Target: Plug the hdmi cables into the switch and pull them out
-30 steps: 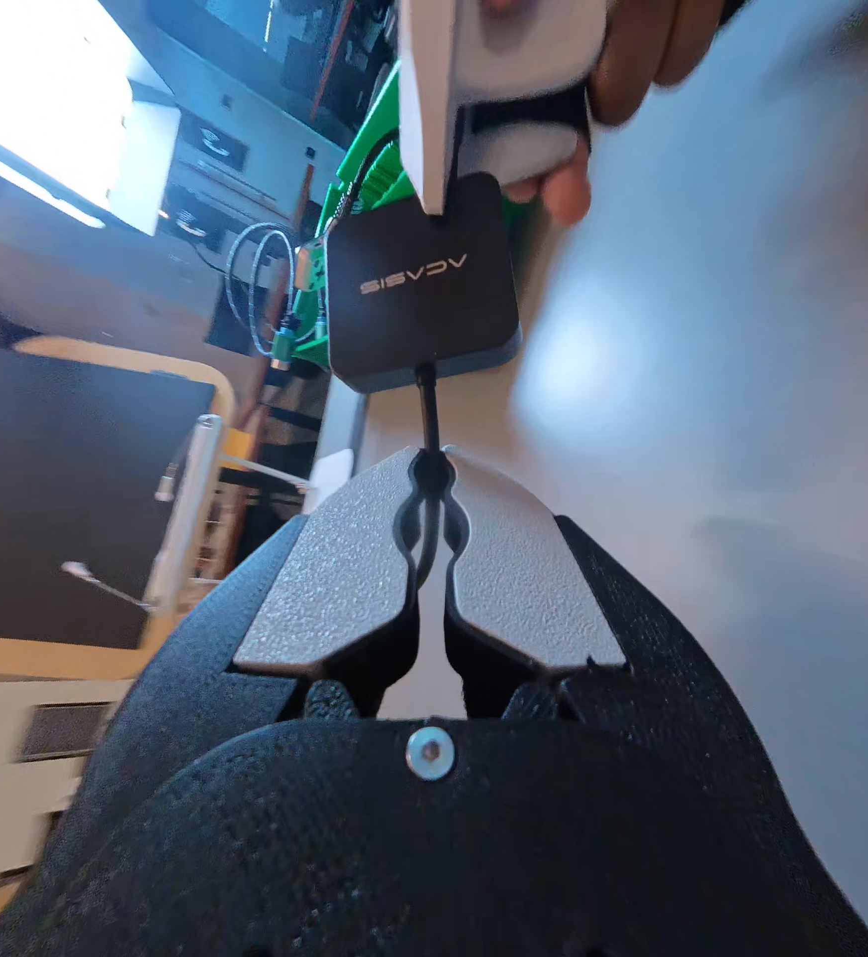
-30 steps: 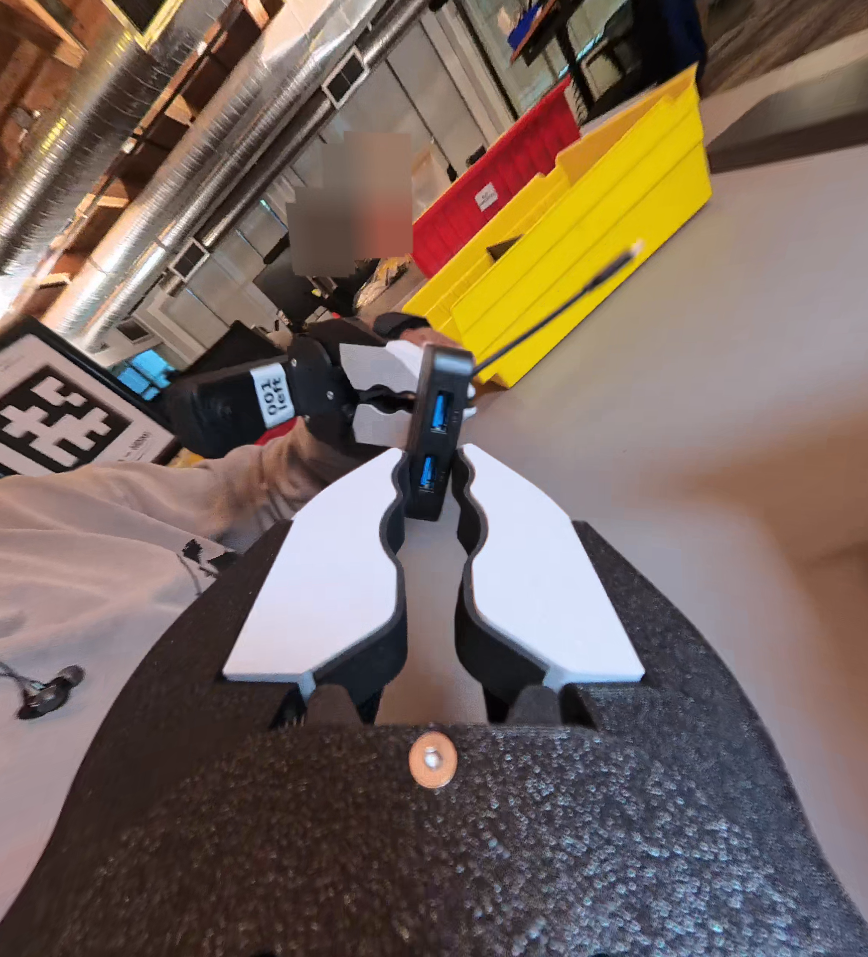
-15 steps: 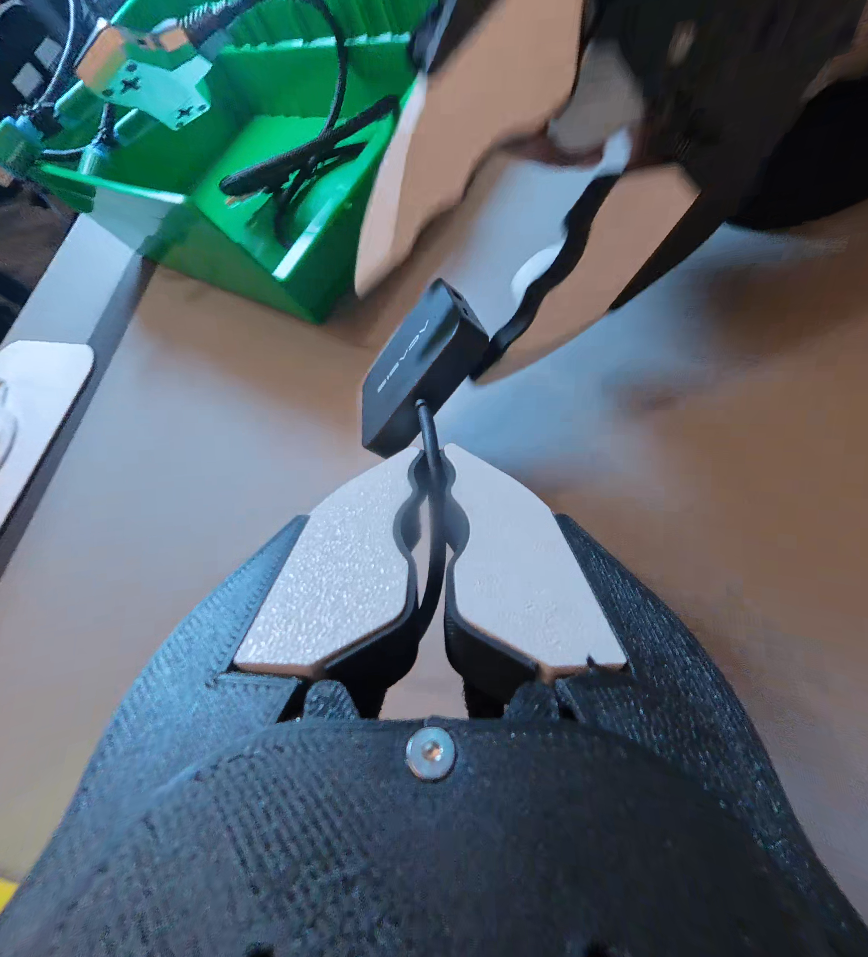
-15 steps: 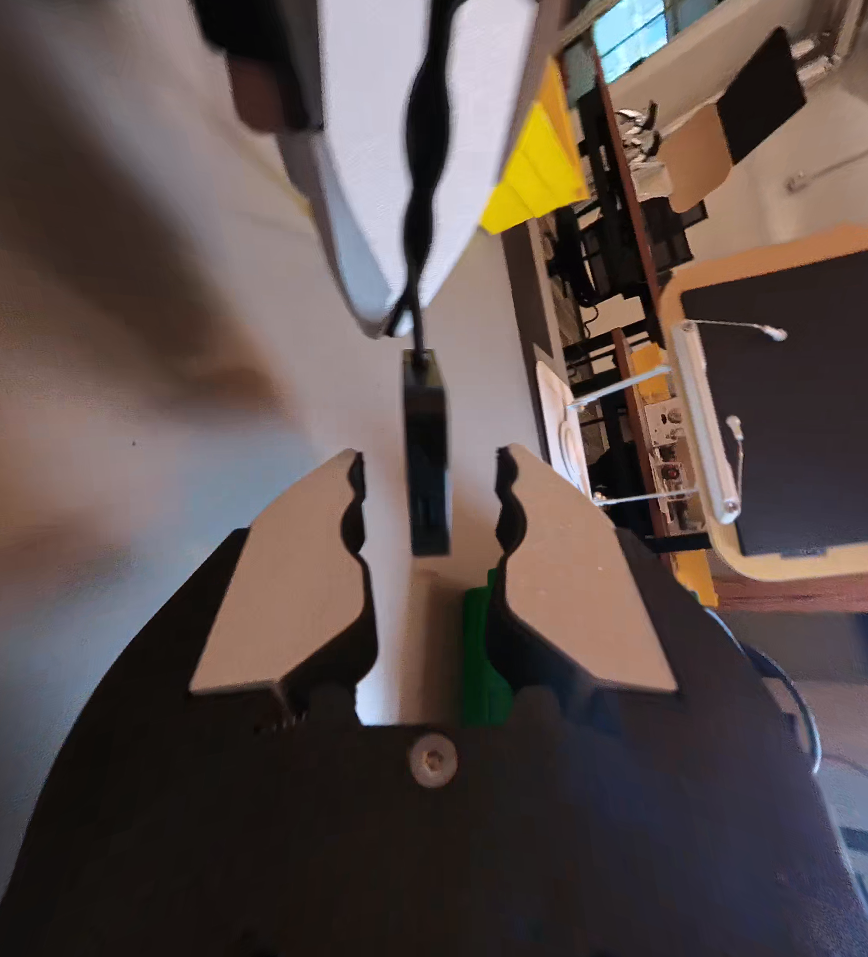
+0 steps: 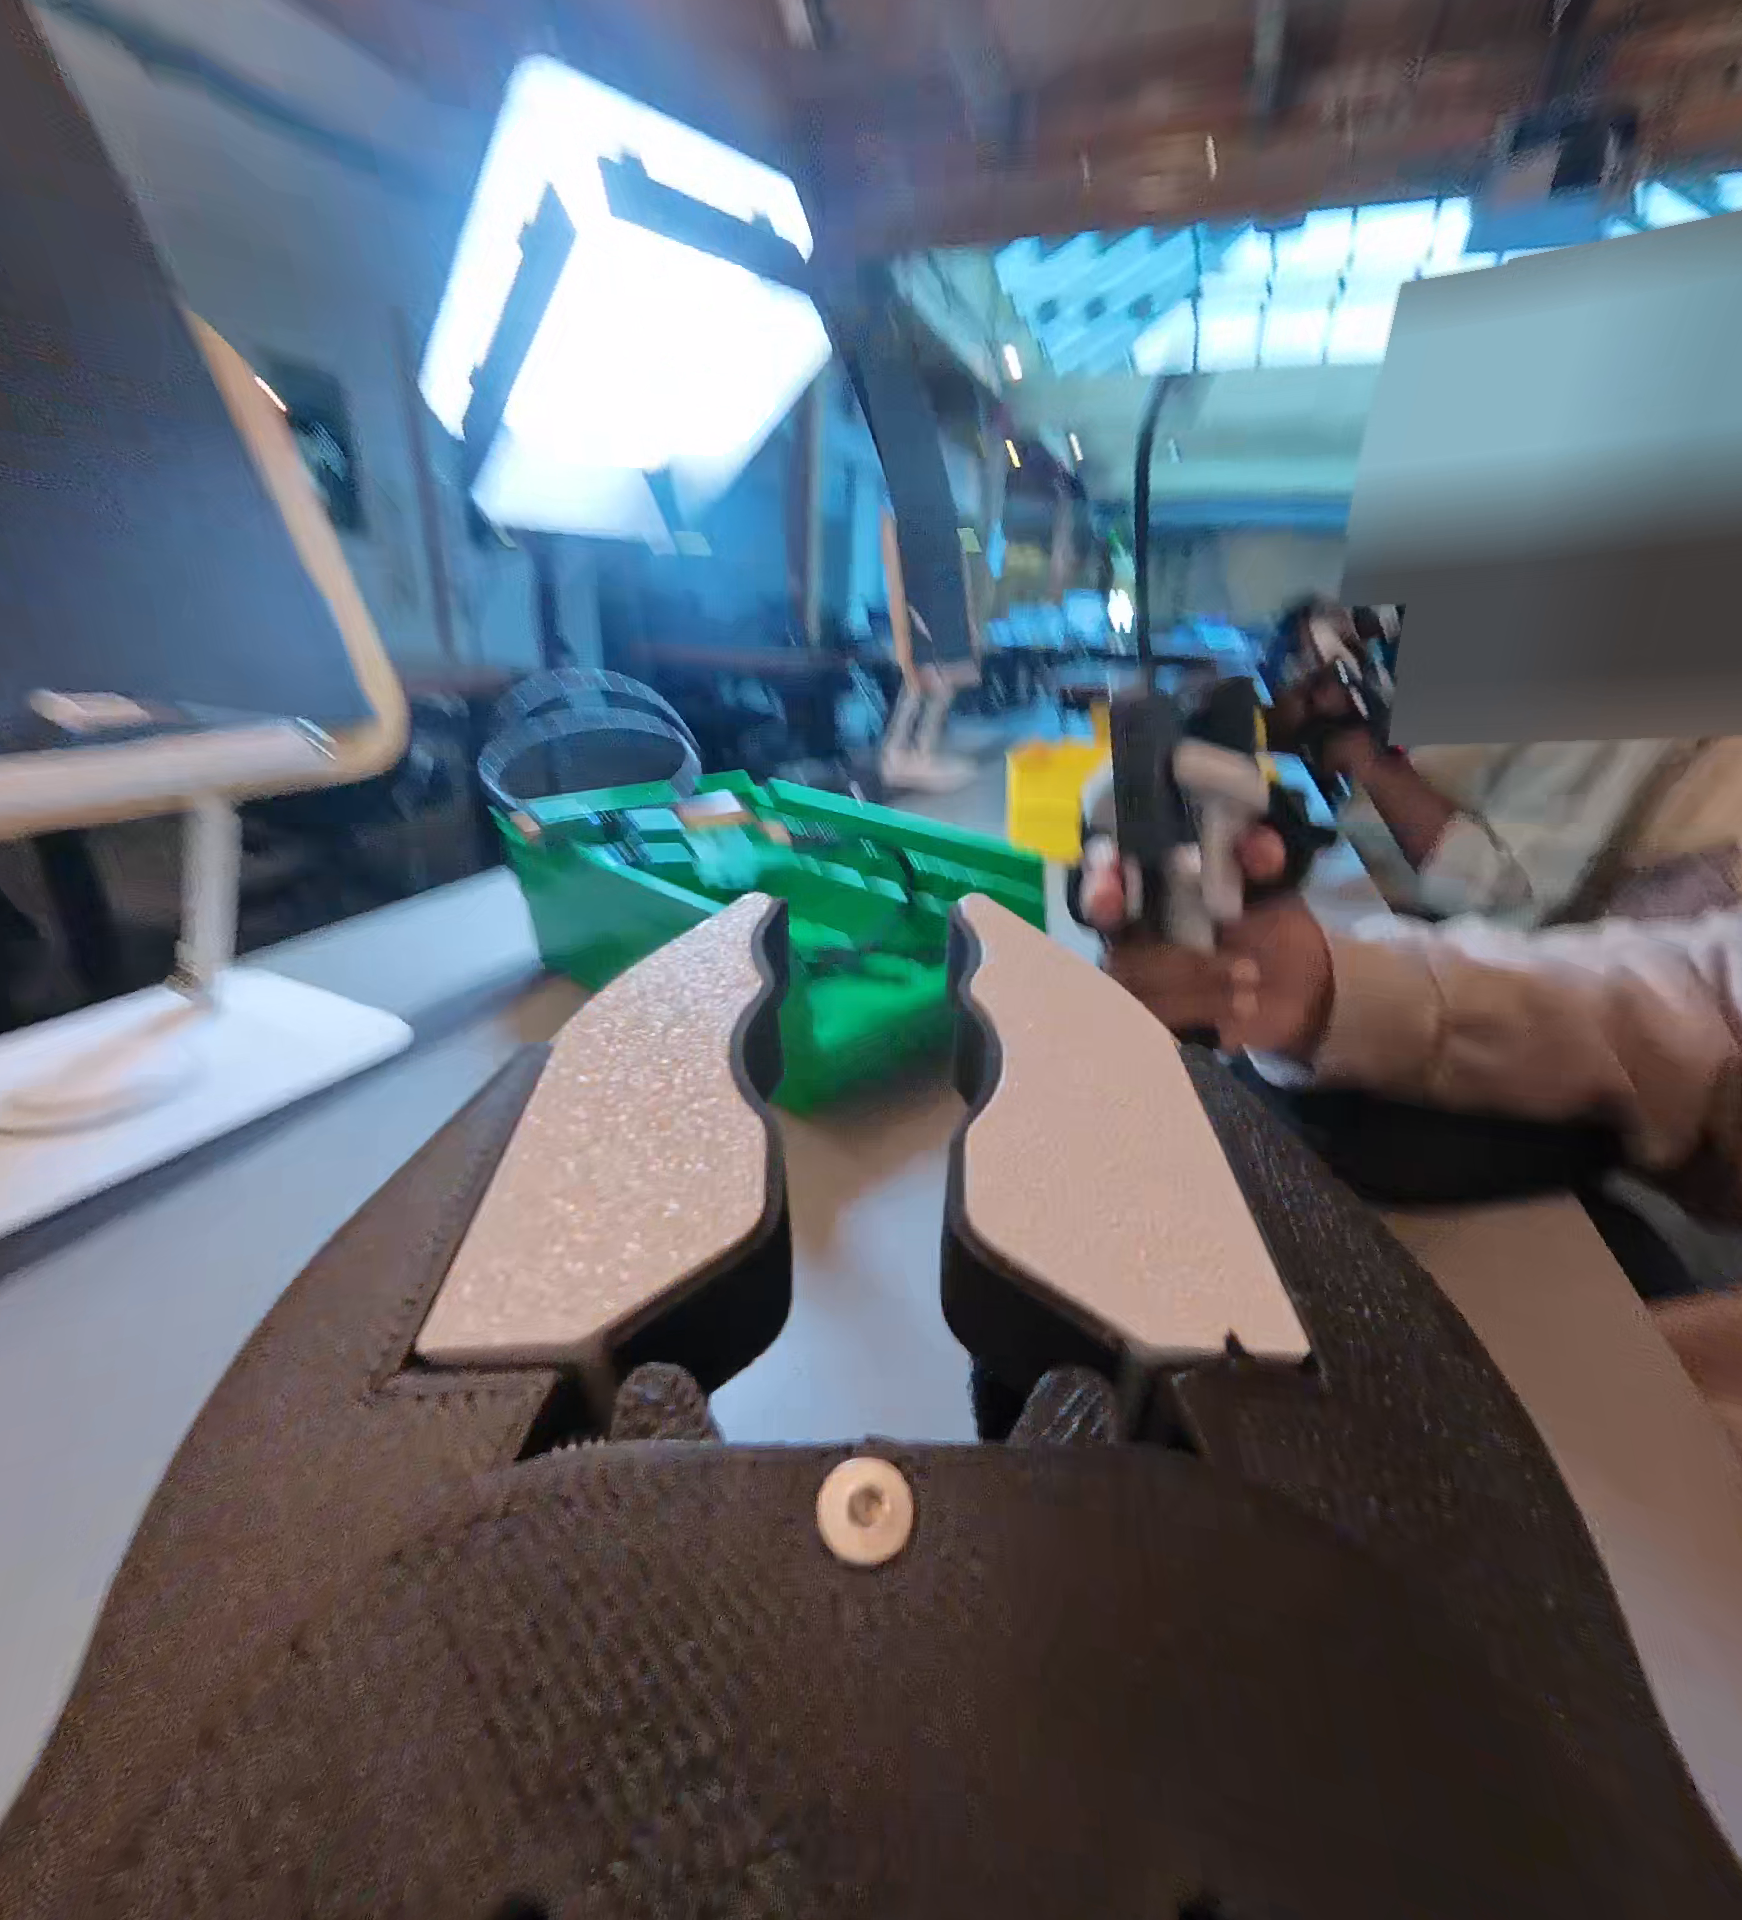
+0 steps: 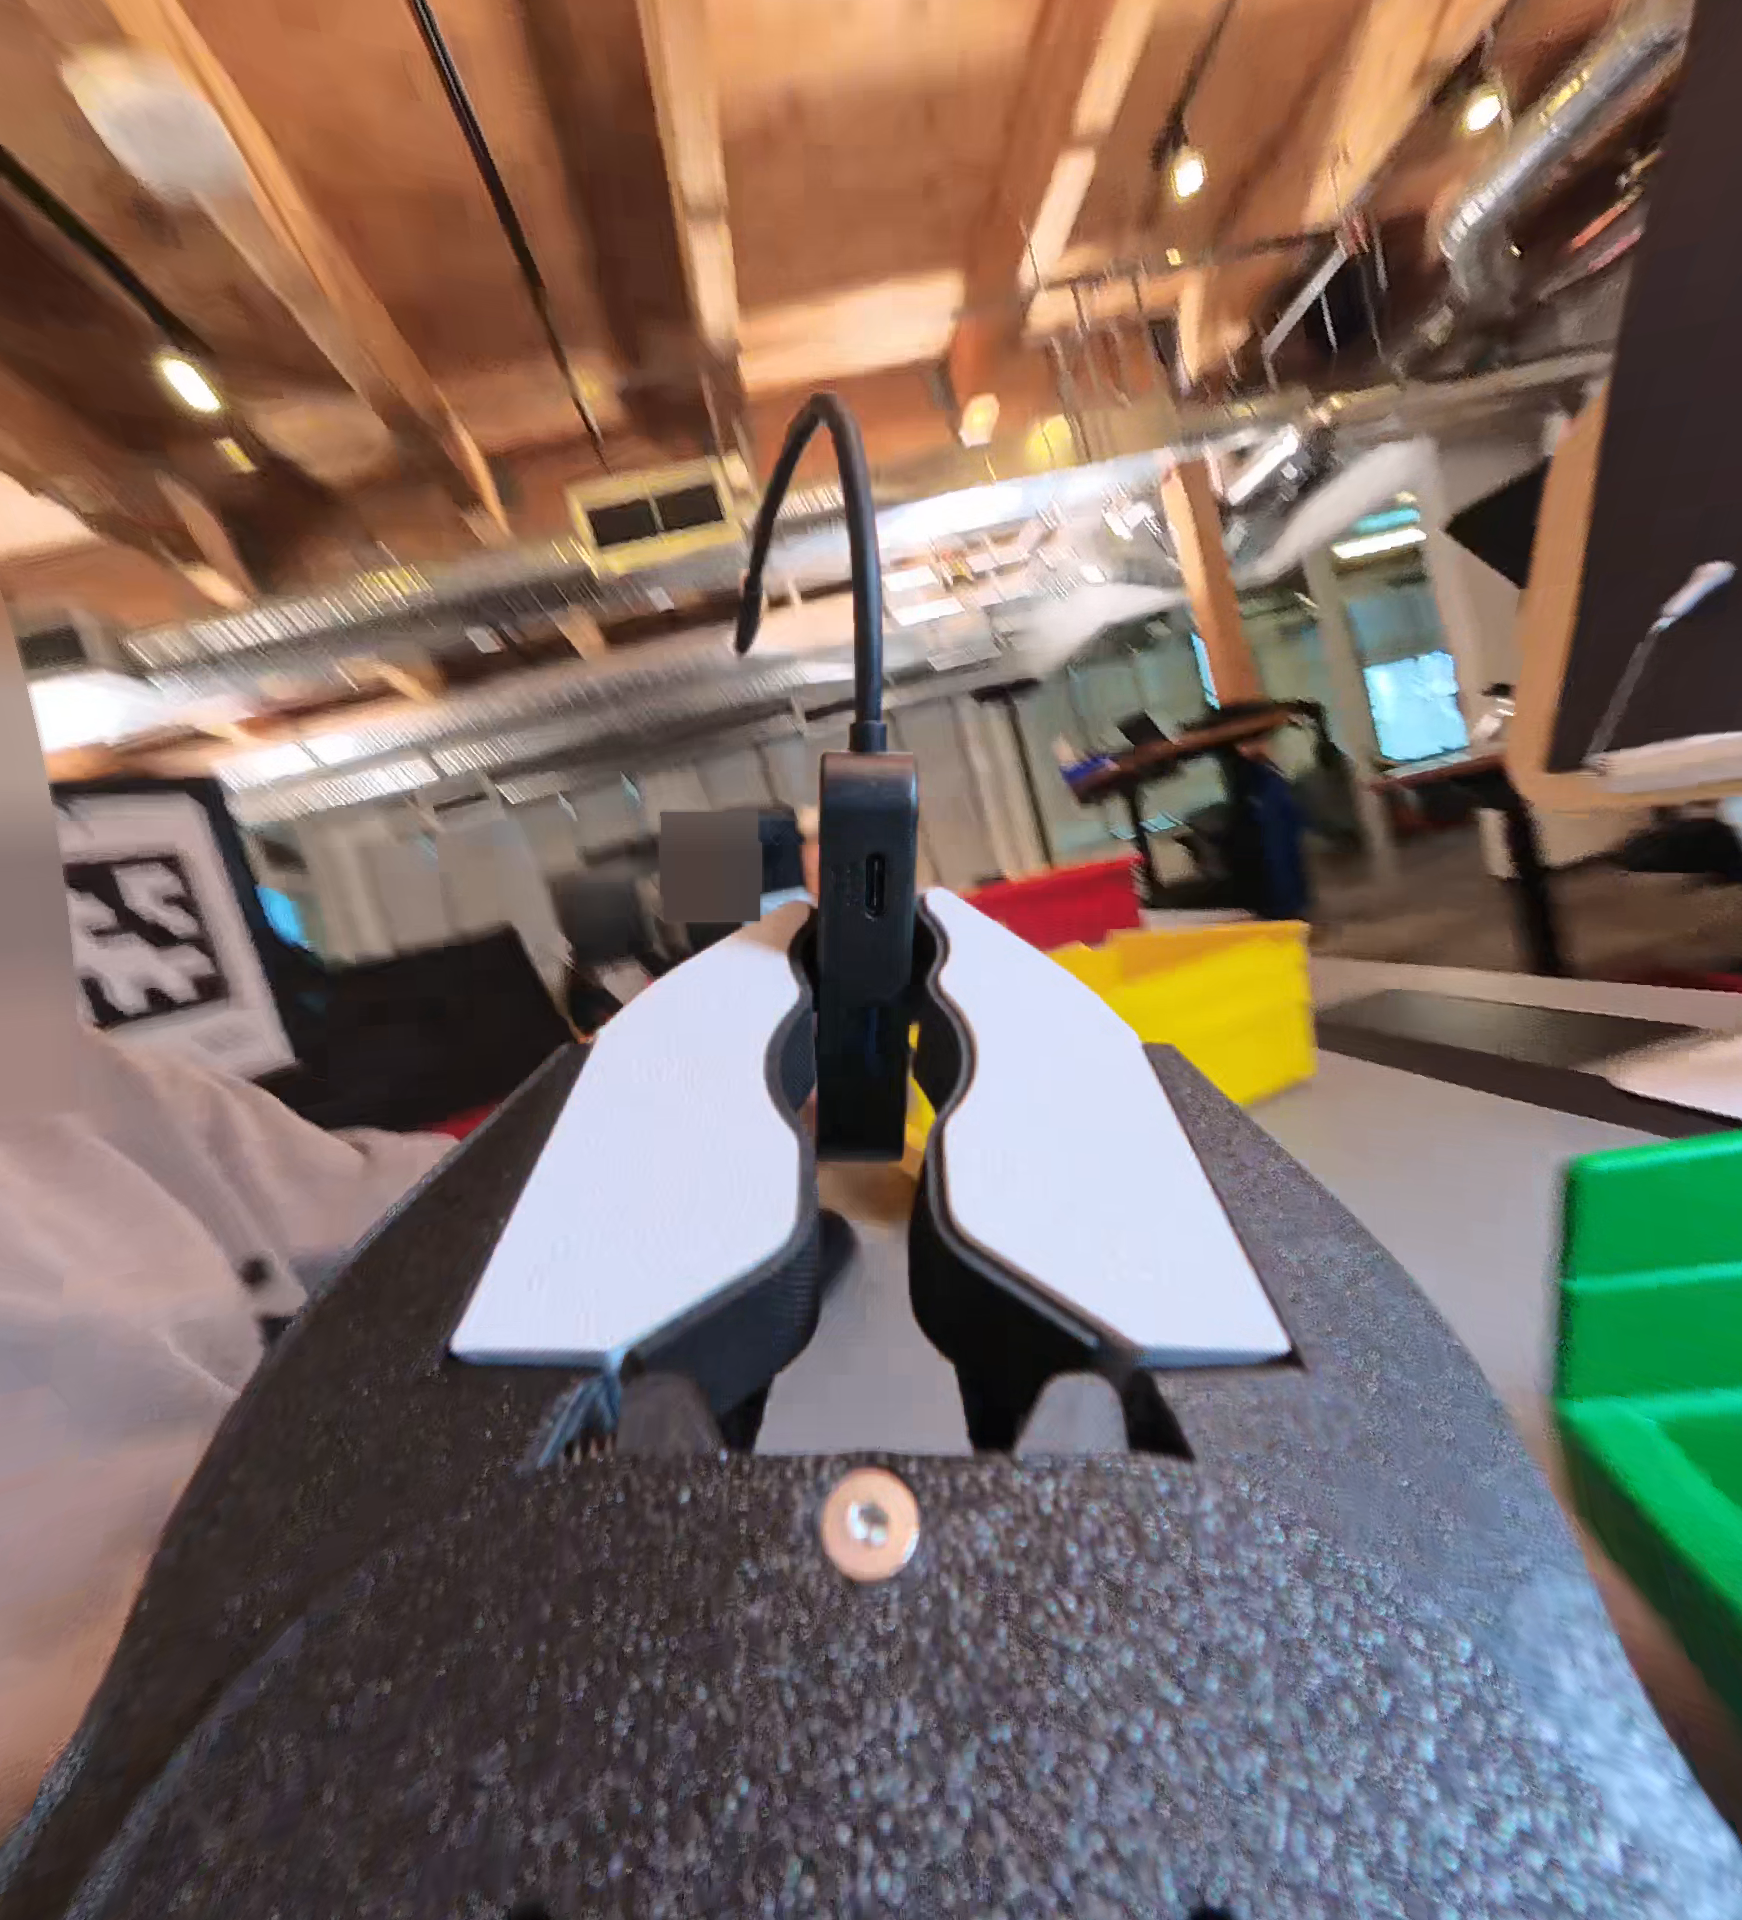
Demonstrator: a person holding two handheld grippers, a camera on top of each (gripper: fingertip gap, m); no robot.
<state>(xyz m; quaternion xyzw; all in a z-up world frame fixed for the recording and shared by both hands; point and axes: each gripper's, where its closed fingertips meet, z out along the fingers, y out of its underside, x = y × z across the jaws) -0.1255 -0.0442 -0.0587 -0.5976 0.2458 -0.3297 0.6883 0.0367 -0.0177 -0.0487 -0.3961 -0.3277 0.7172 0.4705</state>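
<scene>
My right gripper [image 6: 862, 920] is shut on the black switch [image 6: 867, 831]. It holds the switch upright and edge-on above the table. The switch's short black cable [image 6: 862, 582] arches up and hangs free. My left gripper [image 5: 865, 920] is open and empty, low over the table and pointing at a green bin [image 5: 846, 1029]. The left wrist view also shows the right gripper [image 5: 1194, 842] to the right with the switch [image 5: 1142, 779] in it. Blurred cables and connectors [image 5: 685, 831] lie in the green bin.
The green bin also shows at the right edge of the right wrist view [image 6: 1698, 1351]. A yellow bin [image 6: 1210, 997] and a red bin [image 6: 1054, 894] stand farther back. A dark board on a white stand [image 5: 171, 997] is on the left. A person's sleeve [image 5: 1573, 997] reaches in from the right.
My left gripper has let go of the switch's cable and opened. My right gripper has shut on the switch. Both grippers have swung round and apart.
</scene>
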